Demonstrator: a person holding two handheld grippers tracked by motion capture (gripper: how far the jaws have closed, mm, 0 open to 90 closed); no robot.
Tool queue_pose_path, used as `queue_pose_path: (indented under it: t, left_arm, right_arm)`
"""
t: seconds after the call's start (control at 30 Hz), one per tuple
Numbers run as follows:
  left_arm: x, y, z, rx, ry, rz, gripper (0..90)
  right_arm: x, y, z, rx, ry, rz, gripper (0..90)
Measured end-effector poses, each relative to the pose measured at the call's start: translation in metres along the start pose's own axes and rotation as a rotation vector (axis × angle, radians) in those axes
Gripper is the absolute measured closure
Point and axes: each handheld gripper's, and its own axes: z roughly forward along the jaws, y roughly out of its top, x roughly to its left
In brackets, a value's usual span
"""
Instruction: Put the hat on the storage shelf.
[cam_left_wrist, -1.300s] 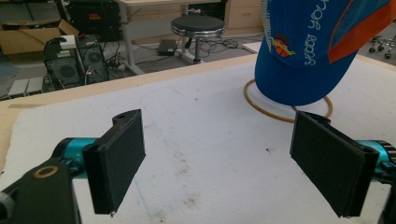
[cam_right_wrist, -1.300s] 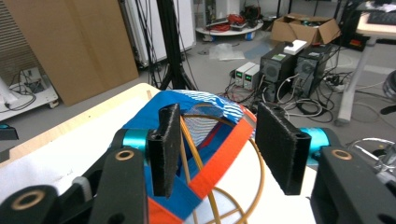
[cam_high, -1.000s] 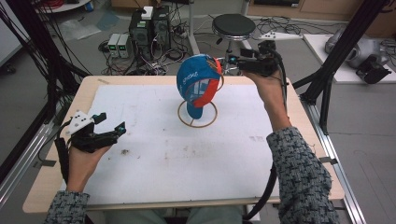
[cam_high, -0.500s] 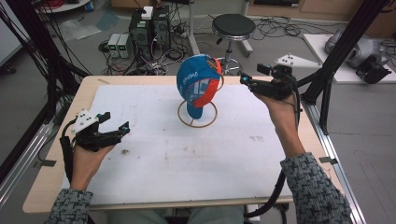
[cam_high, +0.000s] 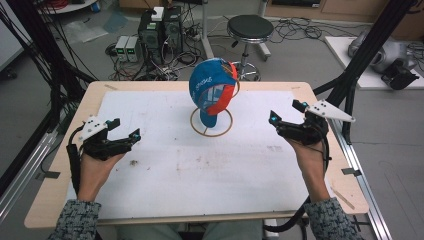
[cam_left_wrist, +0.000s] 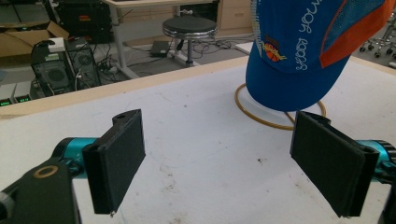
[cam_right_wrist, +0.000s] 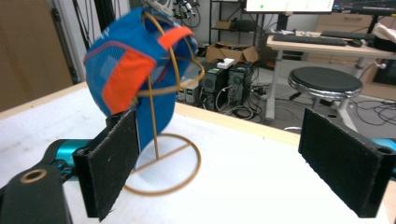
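Note:
A blue cap with an orange panel (cam_high: 212, 87) hangs on a gold wire stand (cam_high: 211, 131) at the back middle of the white-topped table (cam_high: 200, 175). My left gripper (cam_high: 126, 129) rests open near the table's left side, well away from the cap. In the left gripper view its jaws (cam_left_wrist: 224, 163) stand wide apart and empty, with the cap (cam_left_wrist: 299, 46) ahead to the right. At the table's right side my right gripper (cam_high: 285, 112) is open and holds nothing. Its own view shows the gripper (cam_right_wrist: 229, 163) facing the cap (cam_right_wrist: 126, 70) and the stand's ring base (cam_right_wrist: 163, 186).
A black stool (cam_high: 250, 27) and computer towers (cam_high: 160, 27) stand on the floor behind the table. Black frame posts (cam_high: 362, 55) rise at both sides. The table's wooden rim (cam_high: 60, 145) surrounds the white mat. A desk with a keyboard (cam_right_wrist: 317, 39) sits far off.
My right gripper has drawn away from the cap, moving right and back toward the person, and now sits lower beside the stand. The left gripper has barely shifted.

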Motion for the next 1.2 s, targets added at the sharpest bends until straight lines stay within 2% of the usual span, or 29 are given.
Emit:
queue_pose_path:
  t: [0.3,0.37,0.4,0.43,0.47,0.53,0.6,0.67,0.83,1.2]
  left_arm:
    - [-0.003,0.0,-0.001,0.001,-0.001,0.008,17.8]
    - [-0.002,-0.001,-0.001,0.002,0.001,0.006,17.8]
    - [-0.003,-0.001,-0.001,0.002,0.003,0.003,17.8]
    - [-0.003,-0.001,-0.002,0.0,0.0,0.008,17.7]
    - [-0.003,-0.001,-0.002,-0.001,0.001,0.009,17.8]
    - [-0.004,-0.001,-0.003,-0.002,0.002,0.012,17.7]
    - [-0.002,-0.003,-0.004,0.001,0.004,0.006,17.7]
    - [-0.002,-0.005,-0.004,0.006,0.008,0.006,17.7]
    - [0.0,-0.008,-0.003,0.017,0.015,0.006,17.8]
    - [0.0,-0.009,-0.003,0.017,0.014,0.006,17.7]
  right_arm:
    - [0.004,-0.053,-0.025,0.016,-0.023,0.019,11.2]
    - [0.004,-0.061,-0.027,0.032,-0.02,0.029,11.2]
    - [0.003,-0.064,-0.029,0.038,-0.035,0.021,11.2]
    - [0.002,-0.065,-0.03,0.037,-0.039,0.021,11.2]
    - [0.001,-0.069,-0.033,0.026,-0.044,0.039,11.2]
    - [-0.001,-0.074,-0.037,0.036,-0.055,0.067,11.2]
    - [-0.001,-0.078,-0.04,0.027,-0.071,0.078,11.2]
    - [-0.003,-0.081,-0.042,0.027,-0.065,0.1,11.2]
    - [0.001,-0.082,-0.039,0.036,-0.049,0.065,11.2]
    - [0.0,-0.091,-0.032,0.074,-0.042,0.074,11.3]
